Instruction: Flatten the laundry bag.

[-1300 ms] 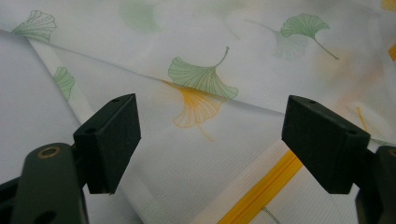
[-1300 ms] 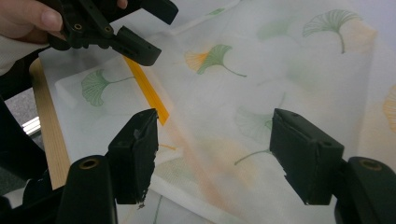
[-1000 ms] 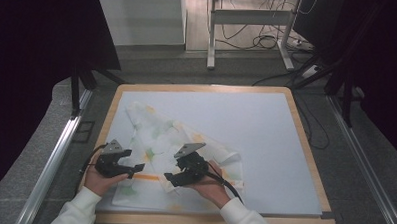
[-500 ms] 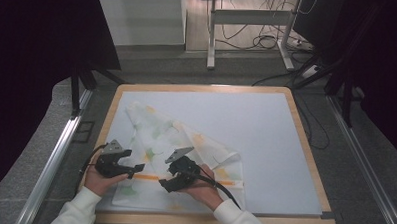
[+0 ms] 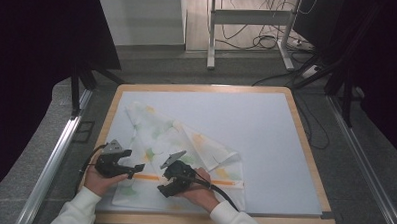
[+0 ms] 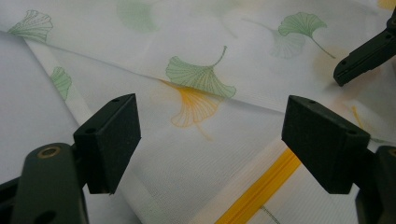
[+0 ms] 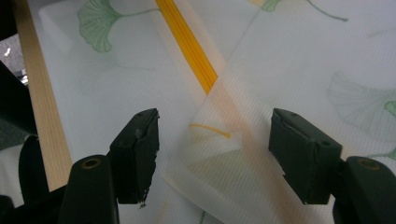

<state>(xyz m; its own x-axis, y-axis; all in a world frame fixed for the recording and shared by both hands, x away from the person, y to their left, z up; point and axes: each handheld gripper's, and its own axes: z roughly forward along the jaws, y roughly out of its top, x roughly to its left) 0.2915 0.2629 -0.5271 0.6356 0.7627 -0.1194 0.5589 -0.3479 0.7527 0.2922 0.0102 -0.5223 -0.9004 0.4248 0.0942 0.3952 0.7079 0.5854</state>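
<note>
The thin white cloth printed with green and orange ginkgo leaves [image 5: 180, 156] lies part-folded at the near left of the white, wood-rimmed surface [image 5: 285, 145]; it looks light, limp and slippery, best pinched at a folded corner; no containers here; left tool [image 6: 210, 144] and right tool [image 7: 212, 154] both gape, grasping nothing.

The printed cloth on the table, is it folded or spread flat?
Partly folded: the cloth has one corner turned over onto itself, making a diagonal crease, while the rest lies flat.
</note>
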